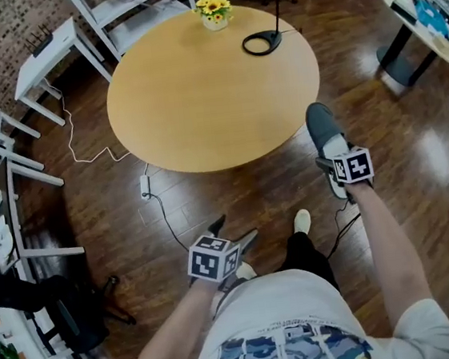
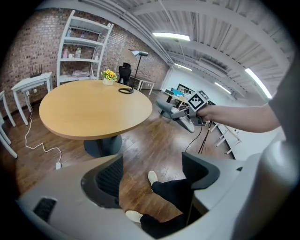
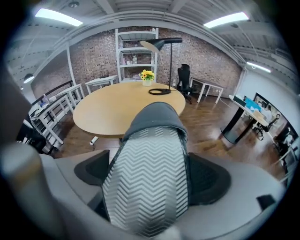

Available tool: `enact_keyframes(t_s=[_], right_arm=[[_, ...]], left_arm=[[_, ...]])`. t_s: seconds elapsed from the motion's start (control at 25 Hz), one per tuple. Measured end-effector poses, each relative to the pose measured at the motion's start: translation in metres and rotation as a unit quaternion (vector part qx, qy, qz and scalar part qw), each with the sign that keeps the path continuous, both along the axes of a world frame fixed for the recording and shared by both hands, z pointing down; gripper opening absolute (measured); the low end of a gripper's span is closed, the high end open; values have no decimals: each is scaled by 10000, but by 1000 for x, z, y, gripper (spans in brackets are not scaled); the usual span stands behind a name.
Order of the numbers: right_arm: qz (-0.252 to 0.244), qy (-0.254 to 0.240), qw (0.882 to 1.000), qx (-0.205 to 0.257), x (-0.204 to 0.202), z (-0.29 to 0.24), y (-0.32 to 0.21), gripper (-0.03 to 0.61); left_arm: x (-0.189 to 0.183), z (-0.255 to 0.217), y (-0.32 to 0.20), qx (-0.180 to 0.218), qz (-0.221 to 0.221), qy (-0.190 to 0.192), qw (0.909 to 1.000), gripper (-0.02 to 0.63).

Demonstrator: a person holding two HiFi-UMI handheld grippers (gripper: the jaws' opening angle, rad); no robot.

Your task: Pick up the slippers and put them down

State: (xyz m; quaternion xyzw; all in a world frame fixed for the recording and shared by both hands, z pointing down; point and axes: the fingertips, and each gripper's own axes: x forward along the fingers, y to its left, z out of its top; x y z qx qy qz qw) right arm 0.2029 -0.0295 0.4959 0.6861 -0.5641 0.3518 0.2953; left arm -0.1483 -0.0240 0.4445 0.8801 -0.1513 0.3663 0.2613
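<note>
A grey slipper (image 3: 150, 159) with a zigzag-patterned insole lies between the jaws of my right gripper (image 3: 152, 180), which is shut on it, toe pointing away. In the head view that slipper (image 1: 324, 131) hangs above the wood floor just right of the round table (image 1: 198, 89), with the right gripper (image 1: 331, 162) gripping its heel end. From the left gripper view the slipper (image 2: 169, 107) shows at the right, held out in the air. My left gripper (image 1: 234, 230) is lower, near my legs, open with nothing between its jaws (image 2: 152, 176). No second slipper shows in any view.
On the table stand a pot of yellow flowers (image 1: 213, 8) and a black lamp base (image 1: 263, 43). White shelves (image 1: 136, 4) and desks (image 1: 53, 49) line the back and left. A cable with a power strip (image 1: 144, 188) lies on the floor. My white shoes (image 1: 302, 220) are below.
</note>
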Motion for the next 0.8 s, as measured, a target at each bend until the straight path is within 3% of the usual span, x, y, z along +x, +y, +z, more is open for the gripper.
enact_keyframes(t_s=[0.12,0.32,0.52,0.68,0.8], right_arm=[[253,-140,9996,-69,58,22,19,531],[632,-438,9966,-282,162,90,46,531],[890,-681,9927,-455,245,205,96,529],[1097,-757,9905,-340,316,312,108,529],[1251,-743,9887,-364,350,416,113,529]], left_arm=[[52,12,-1,-109,242,-234,9994,394],[171,55,-1,-259,722,-647,9950,394],[287,164,38,-106,1473,-1256,9810,394],[377,258,62,-243,1704,-1350,9758,394],[419,319,75,-320,1895,-1353,9720,394]])
